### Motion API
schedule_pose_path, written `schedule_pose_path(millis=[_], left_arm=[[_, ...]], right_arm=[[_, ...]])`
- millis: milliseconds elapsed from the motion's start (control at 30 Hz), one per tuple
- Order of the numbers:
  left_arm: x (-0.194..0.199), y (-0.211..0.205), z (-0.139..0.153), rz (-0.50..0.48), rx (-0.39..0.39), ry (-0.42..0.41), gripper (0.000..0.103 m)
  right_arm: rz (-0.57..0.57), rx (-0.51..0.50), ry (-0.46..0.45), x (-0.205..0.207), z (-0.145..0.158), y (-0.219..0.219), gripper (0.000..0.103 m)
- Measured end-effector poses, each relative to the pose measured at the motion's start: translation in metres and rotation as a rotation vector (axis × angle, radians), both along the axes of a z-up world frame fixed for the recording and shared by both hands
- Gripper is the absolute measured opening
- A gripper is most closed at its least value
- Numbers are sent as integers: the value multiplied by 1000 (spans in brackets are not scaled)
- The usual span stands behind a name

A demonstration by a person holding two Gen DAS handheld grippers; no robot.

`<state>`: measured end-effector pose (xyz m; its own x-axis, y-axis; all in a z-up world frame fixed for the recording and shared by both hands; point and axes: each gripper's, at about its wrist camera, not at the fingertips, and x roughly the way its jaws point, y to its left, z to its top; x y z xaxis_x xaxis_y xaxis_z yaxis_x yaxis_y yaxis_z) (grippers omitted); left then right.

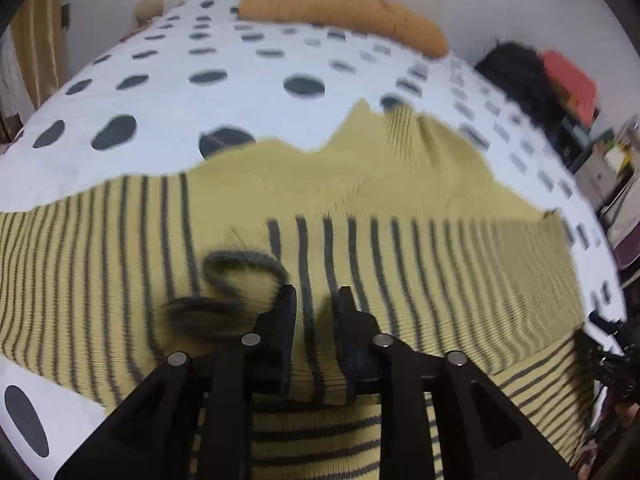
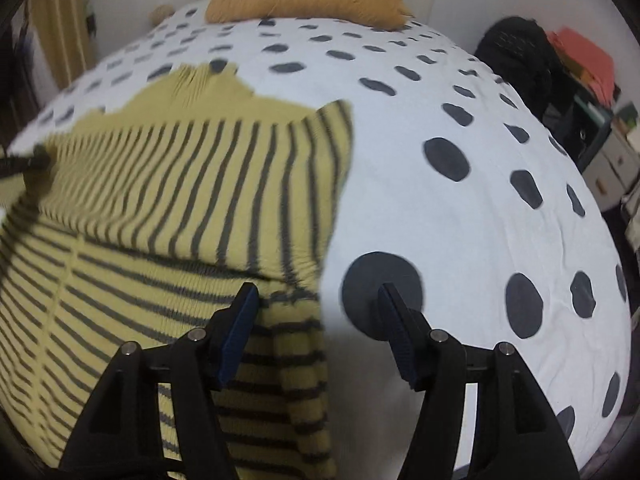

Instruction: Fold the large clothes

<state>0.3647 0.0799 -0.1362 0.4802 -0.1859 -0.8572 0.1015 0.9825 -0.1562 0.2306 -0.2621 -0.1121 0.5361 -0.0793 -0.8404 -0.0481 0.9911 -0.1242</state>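
Note:
A yellow-green sweater with dark grey stripes (image 1: 360, 184) lies spread on a bed with a white, dark-dotted cover (image 1: 200, 92). My left gripper (image 1: 314, 296) is shut on a fold of the sweater, and a dark-edged sleeve cuff (image 1: 240, 272) lies just left of its fingers. In the right wrist view the sweater (image 2: 180, 184) fills the left half, with a sleeve folded across the body. My right gripper (image 2: 316, 292) is open over the sweater's right edge; its left finger is over the knit, its right finger over a dark dot on the bed cover (image 2: 460, 216).
A mustard-orange pillow (image 1: 344, 12) (image 2: 308, 0) lies at the head of the bed. A black bag and red items (image 2: 552, 68) stand on shelving right of the bed. A yellow curtain (image 2: 60, 24) hangs at the far left.

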Motion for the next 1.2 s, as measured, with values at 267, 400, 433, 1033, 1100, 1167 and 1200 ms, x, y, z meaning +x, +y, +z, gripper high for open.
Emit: schedule_pose_path(millis=[267,400,433,1033,1100,1167,1200], left_arm=[[3,11,-24,68,-48,41,18],[-5,23,-11,77,-98,31,18],[-11,32,-1,85,-123,28,18],[-72,396,59,752,-25,109,92],[-66,423,54,769,-86,105,92],[-58,449,48,802,-113,96,92],[-52,460,46,808,-124,88,92]], right_arm=[[-169,133,45,9,-24,-49,51],[-172,169,24,0,-14,-40,53],[-164,184,-2,-7,-3,-34,53],[-58,419,73,-7,19,93,66],[-67,428,98,-3,10,102,67],[-83,400,112,0,2,106,67],[-92,387,118,2,-2,106,67]])
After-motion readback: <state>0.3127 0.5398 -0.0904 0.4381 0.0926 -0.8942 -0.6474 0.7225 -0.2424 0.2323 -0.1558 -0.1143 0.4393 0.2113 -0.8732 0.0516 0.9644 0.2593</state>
